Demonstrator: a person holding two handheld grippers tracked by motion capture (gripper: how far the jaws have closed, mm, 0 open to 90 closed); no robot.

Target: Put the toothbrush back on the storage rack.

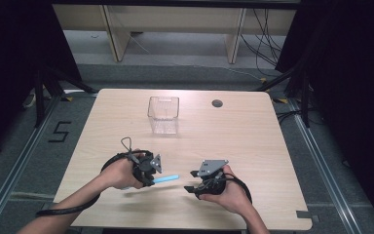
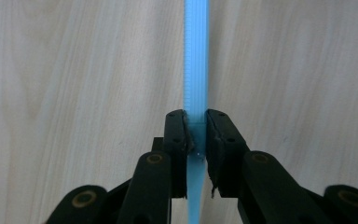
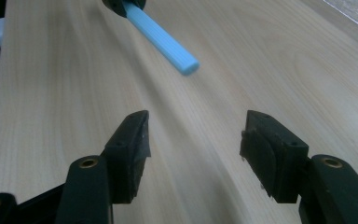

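- Wooden table [image 1: 224,131] stands in a dark room with black curtains at both sides; on its far half there is a clear plastic container [image 1: 163,115], and nothing I can make out lies inside it. Near the front edge, the left gripper [image 1: 155,169] holds a light blue stick [image 1: 166,179] that points toward the right gripper [image 1: 193,180], which is near it but apart.
- From the left gripper view, the jaws are pressed narrow on the blue stick [image 2: 196,84], touching it on both sides; the long ribbed part goes forward over the wood, and a short thin end comes back between the jaws.
- From the right gripper view, the jaws stand wide with only table [image 3: 261,70] between them. The free end of the stick [image 3: 165,41] hangs ahead, not touched.
- My judgement: the picking up is done. What remains is perhaps a handover to the right gripper, and then the putting into the container, which is well apart.
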